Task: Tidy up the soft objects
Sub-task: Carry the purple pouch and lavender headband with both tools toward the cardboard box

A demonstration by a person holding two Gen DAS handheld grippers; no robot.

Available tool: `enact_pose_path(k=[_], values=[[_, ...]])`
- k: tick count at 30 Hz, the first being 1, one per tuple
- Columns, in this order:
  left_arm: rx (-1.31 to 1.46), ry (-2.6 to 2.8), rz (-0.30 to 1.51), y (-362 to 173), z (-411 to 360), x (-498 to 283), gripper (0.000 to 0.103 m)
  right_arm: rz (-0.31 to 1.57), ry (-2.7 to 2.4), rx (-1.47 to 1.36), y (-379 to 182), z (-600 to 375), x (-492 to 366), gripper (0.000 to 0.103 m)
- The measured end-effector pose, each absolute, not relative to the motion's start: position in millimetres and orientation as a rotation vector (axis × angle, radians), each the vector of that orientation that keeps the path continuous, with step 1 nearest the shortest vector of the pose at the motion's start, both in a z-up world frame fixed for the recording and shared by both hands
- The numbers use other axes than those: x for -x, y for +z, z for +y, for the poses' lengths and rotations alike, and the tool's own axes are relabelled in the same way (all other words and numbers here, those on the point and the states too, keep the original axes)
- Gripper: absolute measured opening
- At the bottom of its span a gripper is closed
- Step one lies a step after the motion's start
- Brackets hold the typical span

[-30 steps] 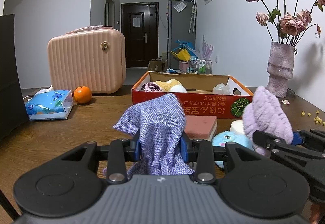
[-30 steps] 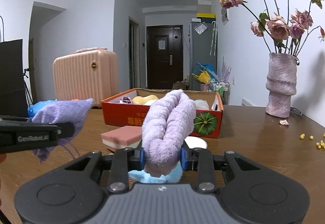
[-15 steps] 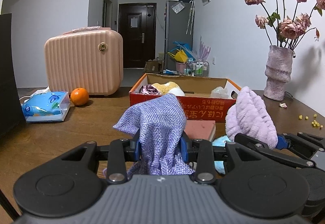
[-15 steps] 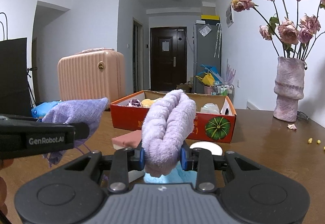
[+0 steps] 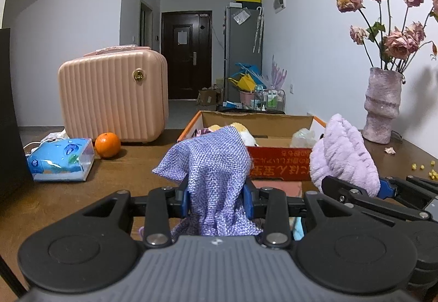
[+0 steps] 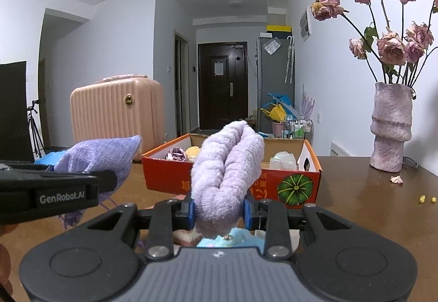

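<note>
At the far left of the wooden table [image 5: 68, 197] lies a blue tissue pack [image 5: 60, 163], and just beside it, to the right, sits an orange [image 5: 107, 145]. Behind the orange stands a pink ribbed suitcase [image 5: 113, 96].

In the middle of the left wrist view, the left gripper [image 5: 217, 199] is clenched on a woven purple cloth [image 5: 210, 167]. The cloth stands up between the two fingers, one corner falls over to the left, and its lower part hangs down toward the camera. It is held above the table, in front of the red cardboard box [image 5: 279, 165].

The box is open at the top. Inside it are a few soft things, among them a yellow one [image 6: 192, 150] and a purple patterned one [image 6: 176, 154]; what exactly they are is hard to tell at this size.

To the right, the right gripper [image 6: 219, 210] is squeezed tight on a fluffy lilac towel [image 6: 228, 170], folded into thick rolls that rise between the fingers. It is also held in the air, near the front of the box. Under this gripper a light blue plush thing [image 6: 232, 239] lies on the table, mostly hidden.

At the far right stands a rough pinkish vase [image 6: 391, 129] with dried roses [image 6: 391, 47], well apart from the box. Some small yellow crumbs [image 6: 427, 199] lie on the table near it.
</note>
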State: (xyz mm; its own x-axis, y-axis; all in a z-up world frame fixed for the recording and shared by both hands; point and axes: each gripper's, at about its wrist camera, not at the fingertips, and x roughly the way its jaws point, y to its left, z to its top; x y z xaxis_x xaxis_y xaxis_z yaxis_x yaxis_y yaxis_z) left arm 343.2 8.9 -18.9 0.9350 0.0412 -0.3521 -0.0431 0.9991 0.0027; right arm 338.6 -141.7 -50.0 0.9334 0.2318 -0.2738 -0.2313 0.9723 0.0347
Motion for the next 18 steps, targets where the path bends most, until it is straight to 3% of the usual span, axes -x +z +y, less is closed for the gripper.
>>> enact_pose_path(k=[18], values=[[0.003, 0.053, 0.328, -22, 9, -392, 0.036, 0.245, 0.212, -0.03, -40, -144, -383, 0.031]])
